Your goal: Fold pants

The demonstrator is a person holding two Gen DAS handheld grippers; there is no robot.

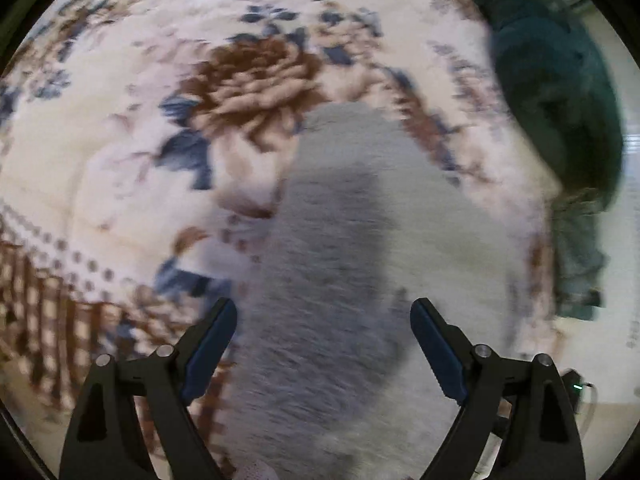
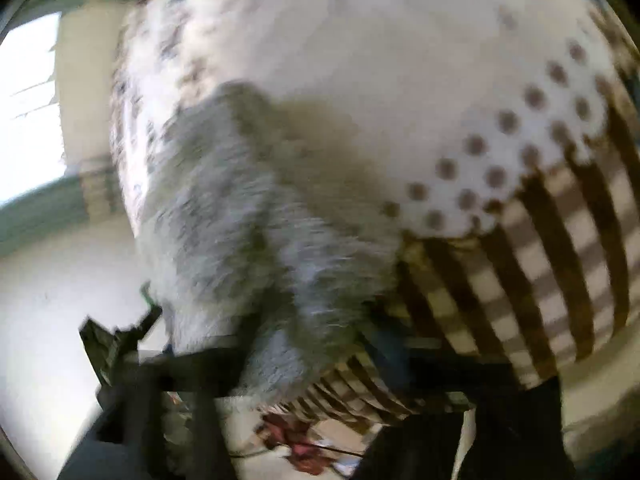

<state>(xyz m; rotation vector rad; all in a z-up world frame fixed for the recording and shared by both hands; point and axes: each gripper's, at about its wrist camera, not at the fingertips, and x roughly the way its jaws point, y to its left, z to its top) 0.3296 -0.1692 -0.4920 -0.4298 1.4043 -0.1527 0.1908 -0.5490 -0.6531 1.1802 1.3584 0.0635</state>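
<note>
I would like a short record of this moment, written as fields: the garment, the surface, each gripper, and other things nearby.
garment: grey fuzzy pants, lying on the blanket
surface: floral blanket with a checked border
left gripper: open, above the pants, holding nothing
right gripper: blurred; the pants lie right at its fingers, grip state unclear
nearby: dark green clothes at the blanket's edge

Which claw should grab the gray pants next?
Probably the left claw: it is open right above the gray pants, lined up to pinch. The right claw's view is too blurry to judge.
</note>
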